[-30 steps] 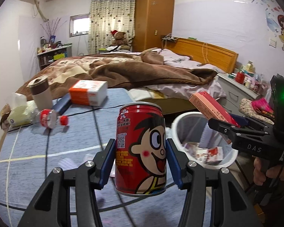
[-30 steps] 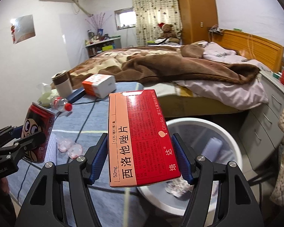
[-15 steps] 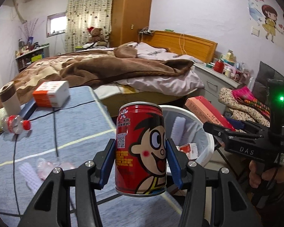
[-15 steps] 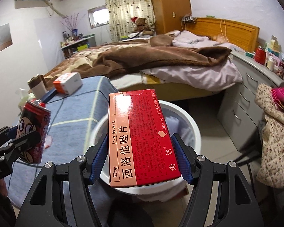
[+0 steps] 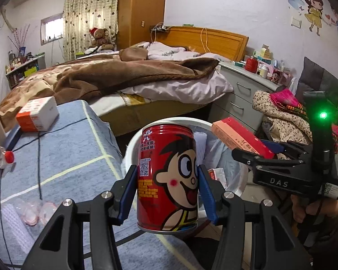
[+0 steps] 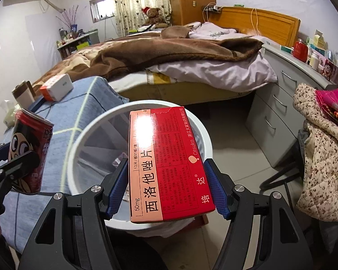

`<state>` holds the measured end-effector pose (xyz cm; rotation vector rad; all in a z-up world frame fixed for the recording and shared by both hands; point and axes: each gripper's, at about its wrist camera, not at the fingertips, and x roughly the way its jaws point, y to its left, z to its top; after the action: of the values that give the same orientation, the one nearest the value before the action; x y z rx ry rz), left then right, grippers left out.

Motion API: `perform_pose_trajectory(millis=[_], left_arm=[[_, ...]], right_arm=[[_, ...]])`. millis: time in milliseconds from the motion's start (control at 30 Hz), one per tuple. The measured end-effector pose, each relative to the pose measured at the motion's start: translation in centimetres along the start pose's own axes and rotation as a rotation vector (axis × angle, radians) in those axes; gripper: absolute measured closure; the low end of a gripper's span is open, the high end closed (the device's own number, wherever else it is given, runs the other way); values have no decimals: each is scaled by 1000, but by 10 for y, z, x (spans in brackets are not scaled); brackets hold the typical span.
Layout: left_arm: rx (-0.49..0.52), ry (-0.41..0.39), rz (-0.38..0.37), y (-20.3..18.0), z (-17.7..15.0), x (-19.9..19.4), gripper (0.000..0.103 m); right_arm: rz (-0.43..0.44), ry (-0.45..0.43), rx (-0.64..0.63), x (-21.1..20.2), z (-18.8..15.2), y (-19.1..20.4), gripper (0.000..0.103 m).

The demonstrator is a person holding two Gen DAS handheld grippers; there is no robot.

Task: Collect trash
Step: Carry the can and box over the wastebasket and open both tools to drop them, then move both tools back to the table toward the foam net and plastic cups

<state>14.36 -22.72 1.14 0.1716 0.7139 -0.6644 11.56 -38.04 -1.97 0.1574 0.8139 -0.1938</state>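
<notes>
My left gripper is shut on a red drink can with a cartoon face, held upright at the near rim of the white trash bin. My right gripper is shut on a red and pink medicine box, held flat above the bin. The can shows at the left of the right wrist view, the box at the right of the left wrist view. Several small boxes lie inside the bin.
A blue-covered table left of the bin holds an orange and white box, a small bottle with a red cap, clear plastic wrappers and a black cable. Bed behind, grey drawers and draped clothes at right.
Both grippers moved right from over the table toward the bin, still holding the can and the box. The bin now sits directly under the box and behind the can.
</notes>
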Motion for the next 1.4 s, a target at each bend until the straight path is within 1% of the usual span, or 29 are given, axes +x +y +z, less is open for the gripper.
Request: perform_pose_trajectory(millis=[167, 233, 300, 367, 433, 533, 800, 967, 1167, 1267, 1400], left_arm=[[-3, 25, -10, -6, 2, 14, 49], [2, 27, -14, -8, 2, 18, 48], [-17, 28, -25, -7, 4, 21, 48], [-46, 30, -54, -3, 5, 23, 45], [-48, 16, -50, -2, 6, 21, 38], [-52, 13, -50, -1, 6, 21, 35], [-79, 7, -35, 10, 4, 13, 34], [-87, -20, -14, 15, 2, -1, 34], [-109, -47, 17, 28, -5, -19, 33], [-104, -61, 63, 34, -8, -29, 33], [-135, -74, 67, 47, -13, -41, 33]], right_arm=[[6, 14, 0, 7, 2, -6, 35], [-8, 21, -11, 11, 4, -7, 35], [-4, 33, -24, 15, 5, -7, 35], [-10, 44, -34, 18, 5, -6, 35], [-9, 48, -34, 20, 4, -7, 35], [3, 55, -21, 22, 4, -9, 35], [9, 23, 7, 13, 3, -9, 35], [23, -14, 22, 2, 5, -6, 35], [32, -53, 18, -8, 6, 5, 35], [50, -63, 15, -11, 6, 12, 35], [61, -75, -5, -14, 5, 25, 35]])
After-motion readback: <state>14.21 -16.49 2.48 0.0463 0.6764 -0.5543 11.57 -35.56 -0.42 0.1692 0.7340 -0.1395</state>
